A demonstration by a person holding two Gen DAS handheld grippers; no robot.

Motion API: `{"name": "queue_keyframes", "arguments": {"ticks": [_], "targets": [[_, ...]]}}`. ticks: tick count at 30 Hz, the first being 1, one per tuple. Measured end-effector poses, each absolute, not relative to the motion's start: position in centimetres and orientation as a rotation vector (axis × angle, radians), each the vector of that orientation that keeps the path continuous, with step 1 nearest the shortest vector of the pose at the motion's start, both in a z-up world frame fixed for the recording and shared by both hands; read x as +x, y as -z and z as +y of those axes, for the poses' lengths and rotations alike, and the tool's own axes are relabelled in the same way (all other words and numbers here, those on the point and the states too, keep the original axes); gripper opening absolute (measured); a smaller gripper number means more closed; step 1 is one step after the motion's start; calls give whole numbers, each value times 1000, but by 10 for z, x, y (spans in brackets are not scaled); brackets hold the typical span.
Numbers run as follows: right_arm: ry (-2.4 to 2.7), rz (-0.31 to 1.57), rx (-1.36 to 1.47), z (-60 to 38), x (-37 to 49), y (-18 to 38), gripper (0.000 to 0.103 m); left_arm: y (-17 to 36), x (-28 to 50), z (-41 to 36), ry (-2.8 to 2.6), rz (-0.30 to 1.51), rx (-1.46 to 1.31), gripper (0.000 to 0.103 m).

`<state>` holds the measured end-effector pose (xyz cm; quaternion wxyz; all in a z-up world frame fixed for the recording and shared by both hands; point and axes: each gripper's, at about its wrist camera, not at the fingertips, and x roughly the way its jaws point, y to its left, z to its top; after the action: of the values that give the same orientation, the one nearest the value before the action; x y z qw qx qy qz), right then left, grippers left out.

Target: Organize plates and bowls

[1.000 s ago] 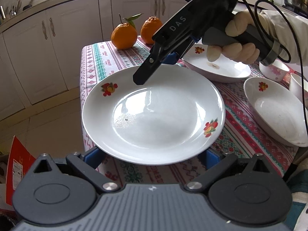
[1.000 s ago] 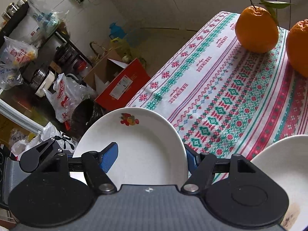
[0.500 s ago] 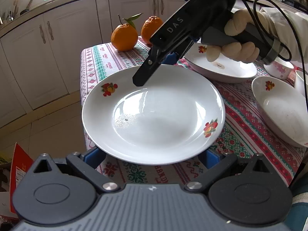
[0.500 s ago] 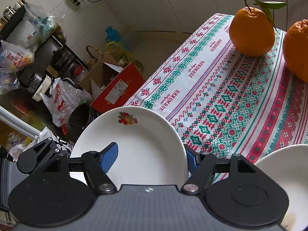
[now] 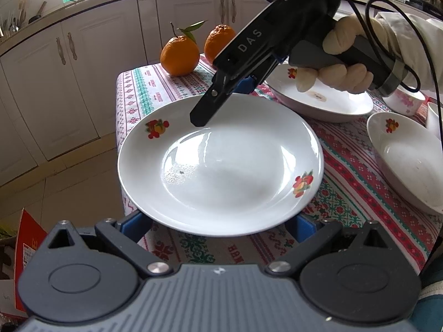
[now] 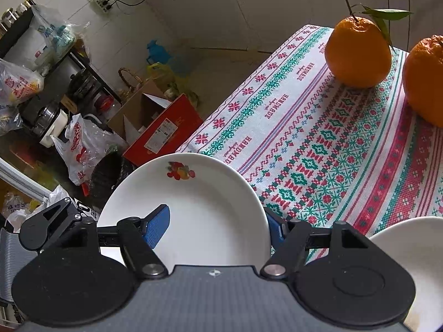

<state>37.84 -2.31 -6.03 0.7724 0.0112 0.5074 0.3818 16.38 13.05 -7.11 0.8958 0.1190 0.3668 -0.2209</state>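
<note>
A white plate with fruit prints hangs level over the near left corner of the table. My left gripper has its jaws wide, and its blue pads sit against the plate's near rim on both sides. My right gripper, held by a gloved hand, reaches in from the far side. It is shut on the far rim, one finger on top and one beneath. In the right wrist view the same plate lies between the right gripper's pads, partly over the floor.
Two more white plates and a small pink-flowered bowl stand on the patterned tablecloth to the right. Two oranges sit at the far corner. A red box and bags crowd the floor beside the table.
Both grippers keep their hold on the plate. The plates on the table have drifted slightly to the right in the left wrist view. Nothing was let go or taken.
</note>
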Motion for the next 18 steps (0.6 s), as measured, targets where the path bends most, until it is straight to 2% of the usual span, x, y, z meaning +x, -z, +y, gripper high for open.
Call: {"name": "queue_keyframes", "arguments": {"ticks": [4,8,18], "targets": [[-833,1097,24,-21,379,61,81,71,163,131,460,759,244,100],[-826,1089,22,-19,378,60,97,69,161,131,456,752,250,100],[-807,1040,-33,-27,353,40,100,57,136,137,407,748,211,101]]}}
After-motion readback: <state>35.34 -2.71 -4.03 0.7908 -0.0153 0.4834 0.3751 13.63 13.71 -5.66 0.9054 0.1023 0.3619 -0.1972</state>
